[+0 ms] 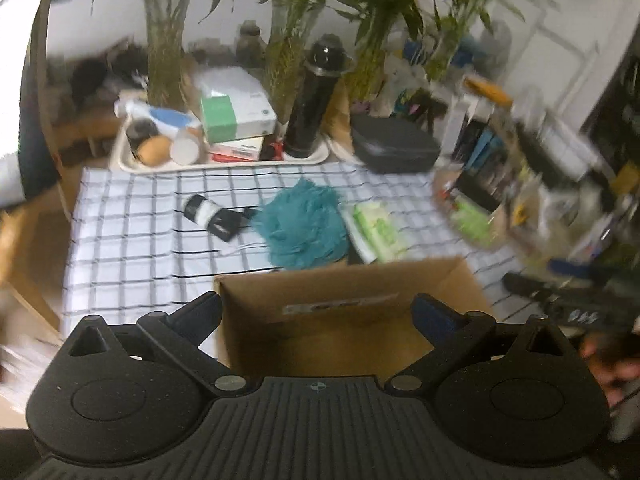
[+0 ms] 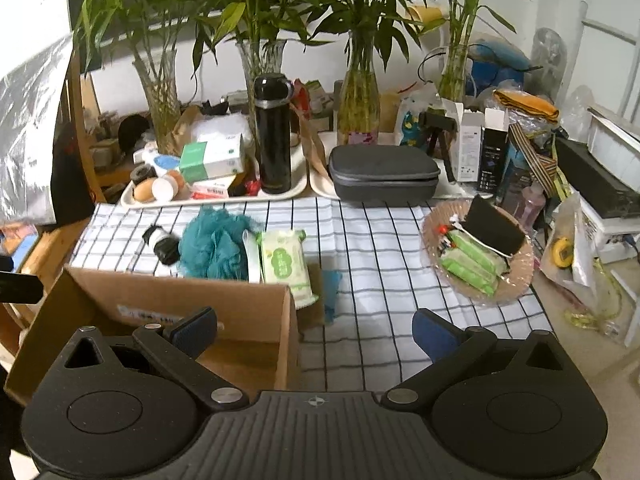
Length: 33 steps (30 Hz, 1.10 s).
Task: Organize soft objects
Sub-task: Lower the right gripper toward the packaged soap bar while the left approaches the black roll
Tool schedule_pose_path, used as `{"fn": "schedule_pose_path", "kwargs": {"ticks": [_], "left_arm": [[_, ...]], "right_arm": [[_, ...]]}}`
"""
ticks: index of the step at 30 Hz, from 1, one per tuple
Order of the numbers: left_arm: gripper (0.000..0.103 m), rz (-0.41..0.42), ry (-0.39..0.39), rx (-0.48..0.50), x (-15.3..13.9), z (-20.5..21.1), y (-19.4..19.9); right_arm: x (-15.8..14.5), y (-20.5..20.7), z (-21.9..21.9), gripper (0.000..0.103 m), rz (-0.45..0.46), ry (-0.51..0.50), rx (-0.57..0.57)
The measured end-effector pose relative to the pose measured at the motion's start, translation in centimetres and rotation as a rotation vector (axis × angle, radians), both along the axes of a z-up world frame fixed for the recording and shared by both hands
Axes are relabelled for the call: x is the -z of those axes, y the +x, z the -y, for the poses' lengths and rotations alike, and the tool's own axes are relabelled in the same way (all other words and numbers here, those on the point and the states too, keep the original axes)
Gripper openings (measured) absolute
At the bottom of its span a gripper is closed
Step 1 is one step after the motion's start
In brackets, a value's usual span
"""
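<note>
Hovering over the open cardboard box [image 1: 352,320] in the left wrist view, left tongs [image 1: 318,314] spread wide and empty. Beyond the box's far wall, on the checked cloth [image 1: 132,240] covering the desk: a teal bath pouf [image 1: 302,226], a green wipes pack [image 1: 378,232] touching its right side, a rolled black-and-white sock [image 1: 208,214] on its left. Heavily blurred along the right edge, so little to trust there.

Looking from the right wrist view, right tongs [image 2: 316,330] equally wide and empty, straddling the box corner [image 2: 286,304] and bare cloth. Same cluster just behind the box: pouf [image 2: 214,248], wipes [image 2: 286,264], sock [image 2: 162,242]. More green packs on a woven plate [image 2: 516,280] well to the right.

Likely risks: snagging the cloth while pinching the pouf, dragging the adjacent wipes along, or knocking the box wall on the way over.
</note>
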<state>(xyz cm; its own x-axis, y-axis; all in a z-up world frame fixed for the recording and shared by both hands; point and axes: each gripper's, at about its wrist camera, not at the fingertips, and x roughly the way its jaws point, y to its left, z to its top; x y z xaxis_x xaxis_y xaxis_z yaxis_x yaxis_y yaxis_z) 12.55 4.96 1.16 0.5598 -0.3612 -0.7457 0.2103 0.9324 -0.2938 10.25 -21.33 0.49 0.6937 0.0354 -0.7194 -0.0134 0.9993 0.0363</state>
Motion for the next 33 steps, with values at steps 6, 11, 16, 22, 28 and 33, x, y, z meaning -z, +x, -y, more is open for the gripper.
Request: {"fn": "schedule_pose_path", "kwargs": {"ticks": [6, 11, 16, 22, 28, 33], "left_arm": [[0.103, 0.037, -0.099, -0.075, -0.3, -1.5, 1.2], [0.103, 0.122, 0.085, -0.118, -0.9, -1.7, 1.8], [0.103, 0.180, 0.286, -0.110, -0.8, -2.1, 2.7], [0.103, 0.144, 0.335, -0.040, 0.0, -2.4, 4.7], [0.103, 0.094, 0.268, 0.013, 1.5, -2.6, 6.6], [0.103, 0.074, 0.220, 0.032, 2.8, -2.8, 8.3]], "right_arm": [[0.2, 1.5, 1.5, 0.103, 0.028, 0.060, 0.033], [0.4, 2.7, 2.4, 0.103, 0.031, 0.054, 0.035], [0.6, 3.6, 3.6, 0.103, 0.057, 0.000, 0.040], [1.2, 6.0, 4.1, 0.103, -0.017, -0.032, -0.023], [1.8, 8.7, 3.5, 0.103, -0.100, 0.061, -0.096], [2.7, 11.1, 2.9, 0.103, -0.114, 0.102, -0.141]]}}
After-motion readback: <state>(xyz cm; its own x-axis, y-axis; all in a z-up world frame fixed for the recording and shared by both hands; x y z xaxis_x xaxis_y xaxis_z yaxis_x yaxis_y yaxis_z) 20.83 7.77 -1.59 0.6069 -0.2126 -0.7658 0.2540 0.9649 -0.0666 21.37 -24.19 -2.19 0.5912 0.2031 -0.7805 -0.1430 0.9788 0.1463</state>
